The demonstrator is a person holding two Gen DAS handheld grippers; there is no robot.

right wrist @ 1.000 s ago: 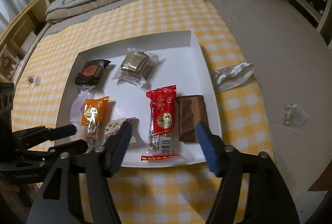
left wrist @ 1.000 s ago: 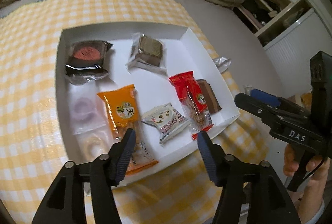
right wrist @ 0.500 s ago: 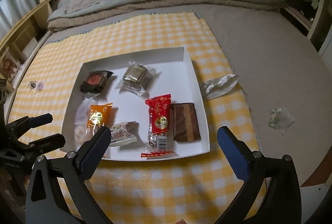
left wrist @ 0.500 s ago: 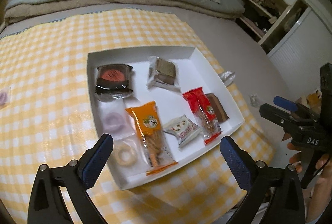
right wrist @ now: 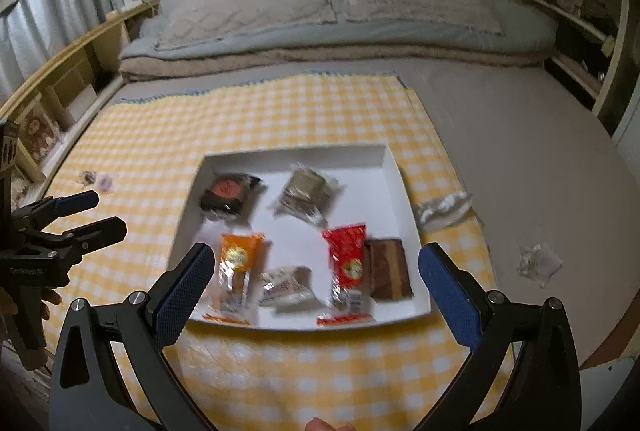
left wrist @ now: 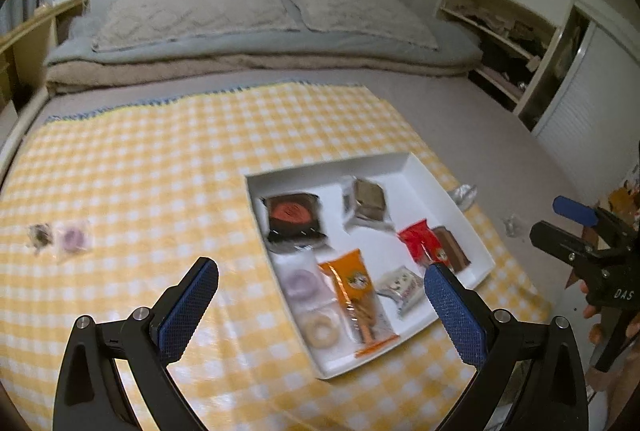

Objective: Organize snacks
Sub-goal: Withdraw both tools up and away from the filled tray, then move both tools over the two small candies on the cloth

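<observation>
Nearest, the left gripper (left wrist: 320,305) hangs above the checked cloth (left wrist: 160,171) with its jaws spread wide and nothing between them. The right gripper (right wrist: 312,289) is likewise wide open and empty, hovering over the near edge of the white tray (right wrist: 394,167). Each gripper shows at the edge of the other's view, held in a hand (right wrist: 48,297).

The tray lies on the yellow-and-white cloth, which is spread over a bed. In its near row, from the left: two clear-wrapped rings, a pale one (left wrist: 320,329) and a lilac one (left wrist: 300,281) just behind it, then an orange packet (right wrist: 236,271), a small white packet (right wrist: 286,285), a red packet (right wrist: 348,267) and a brown bar (right wrist: 388,269) touching the red packet's right side. Behind these, well apart from each other, sit a dark round cake (right wrist: 228,193) with a red top and a clear-wrapped brown square (right wrist: 306,191).

Outside the tray, a crumpled silver wrapper (right wrist: 442,207) lies just beside its right wall, and a smaller clear wrapper (right wrist: 538,263) lies further right on the bare sheet. Two small sweets (left wrist: 60,239), one dark and one lilac, rest side by side on the cloth, well to the tray's left.

Farthest, two pillows (right wrist: 328,3) lie on folded bedding by the wall.
</observation>
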